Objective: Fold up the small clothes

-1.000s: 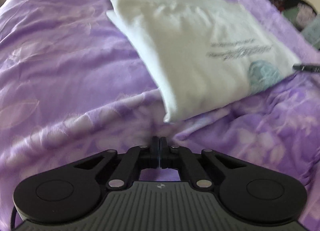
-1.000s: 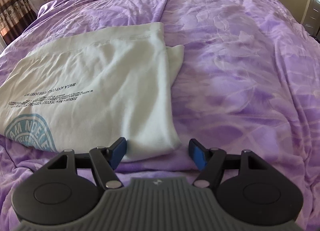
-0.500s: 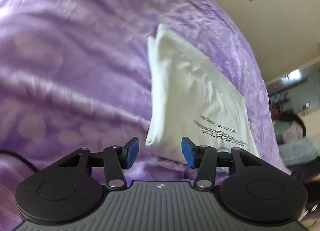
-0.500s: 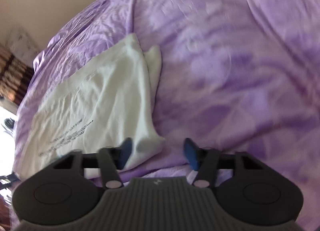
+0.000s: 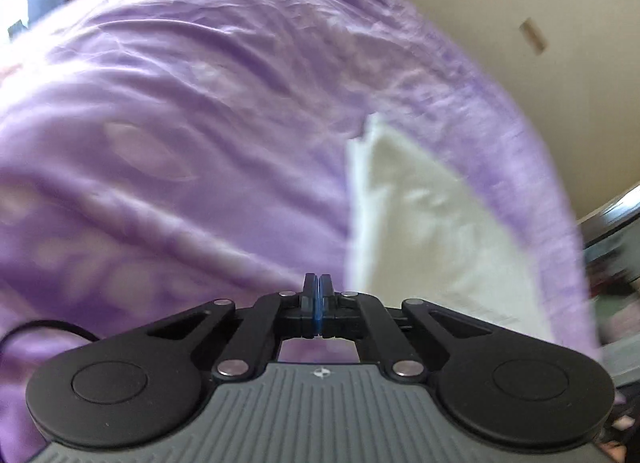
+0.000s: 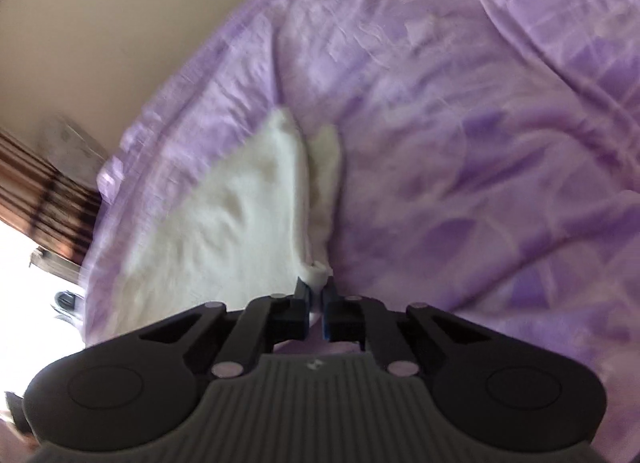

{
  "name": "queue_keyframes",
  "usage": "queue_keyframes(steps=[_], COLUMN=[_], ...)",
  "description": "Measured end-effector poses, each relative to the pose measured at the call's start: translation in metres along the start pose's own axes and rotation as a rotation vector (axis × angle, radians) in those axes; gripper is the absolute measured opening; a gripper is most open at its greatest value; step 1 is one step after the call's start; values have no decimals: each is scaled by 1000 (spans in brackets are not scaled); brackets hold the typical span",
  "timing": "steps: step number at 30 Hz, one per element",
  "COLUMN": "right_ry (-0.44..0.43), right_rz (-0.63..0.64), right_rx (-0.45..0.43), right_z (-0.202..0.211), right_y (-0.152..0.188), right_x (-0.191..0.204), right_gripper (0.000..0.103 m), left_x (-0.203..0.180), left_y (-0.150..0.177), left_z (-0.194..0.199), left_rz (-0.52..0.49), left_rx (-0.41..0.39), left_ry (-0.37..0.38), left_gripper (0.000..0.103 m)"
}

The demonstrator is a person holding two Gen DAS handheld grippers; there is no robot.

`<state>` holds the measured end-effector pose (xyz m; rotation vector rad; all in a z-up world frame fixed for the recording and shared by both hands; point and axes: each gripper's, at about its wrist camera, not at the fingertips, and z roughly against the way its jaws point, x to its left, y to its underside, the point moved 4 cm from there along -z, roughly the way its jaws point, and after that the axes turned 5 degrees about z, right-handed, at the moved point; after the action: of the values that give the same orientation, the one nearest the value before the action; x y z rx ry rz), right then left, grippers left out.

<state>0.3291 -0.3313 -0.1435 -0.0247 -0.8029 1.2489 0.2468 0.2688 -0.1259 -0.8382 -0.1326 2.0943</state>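
1. The left gripper (image 5: pixel 319 290) had its jaws pressed fully together with no cloth visible between them, above the purple bedspread (image 5: pixel 180 151).
2. The right gripper (image 6: pixel 316 290) pinched the near corner of the folded white garment (image 6: pixel 248 223).
3. The garment lay flat on the bed, stretching away toward the far left edge beside the beige wall (image 6: pixel 100 23).

White folded garment (image 6: pixel 240 223) flat on purple bedspread (image 6: pixel 480 143), near corner bunched.
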Motion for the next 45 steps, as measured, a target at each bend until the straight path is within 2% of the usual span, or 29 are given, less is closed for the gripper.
queue_keyframes(steps=[3,7,10,12,15,17,20,23,29,31,33,34,35,38,39,43,45], right_ry=[91,130,151,169,175,169,168,173,178,196,231,244,253,261,245,143,76], right_rz=[42,55,77,106,119,113,114,123,135,160,207,227,250,315,331,339,307], right_rx=[69,123,127,120,112,110,108,105,108,114,115,114,111,73,55,25,28], right_z=[-21,-39,-41,-41,-41,-40,-42,-43,-37,-31,-21,-16,-11,6,10,6,-9], right_y=[16,25,25,27,30,29,28,29,27,26,23,21,19,8,1,-25,-41], right_x=[-10,-19,-16,-13,-13,-14,-15,-14,-11,-6,-1,0,1,9,13,28,30], right_gripper=[0,0,0,0,0,0,0,0,0,2,9,17,20,40,47,57,57], left_x=[9,8,-15,-33,-48,-46,-25,-12,-19,-23,-31,-36,-41,-62,-69,-100,-114], left_y=[8,8,6,8,19,29,40,43,41,39,31,25,19,3,0,-5,-4], left_z=[-10,1,17,21,4,-14,-38,-45,-32,-23,-10,-5,0,5,4,-14,-27], left_rz=[0,16,-62,-126,-232,-277,-274,-240,-312,-324,-335,-338,-342,-342,-340,-358,-370], left_rx=[24,-14,-85,-90,-51,-16,27,34,62,49,8,-15,-36,-78,-82,-78,-69], left_ry=[-6,86,114,133,52,-37,-138,-145,-242,-240,-232,-226,-217,-173,-152,-82,-55], left_gripper=[0,0,3,3,3,3,3,3,3,4,5,5,5,7,10,13,14])
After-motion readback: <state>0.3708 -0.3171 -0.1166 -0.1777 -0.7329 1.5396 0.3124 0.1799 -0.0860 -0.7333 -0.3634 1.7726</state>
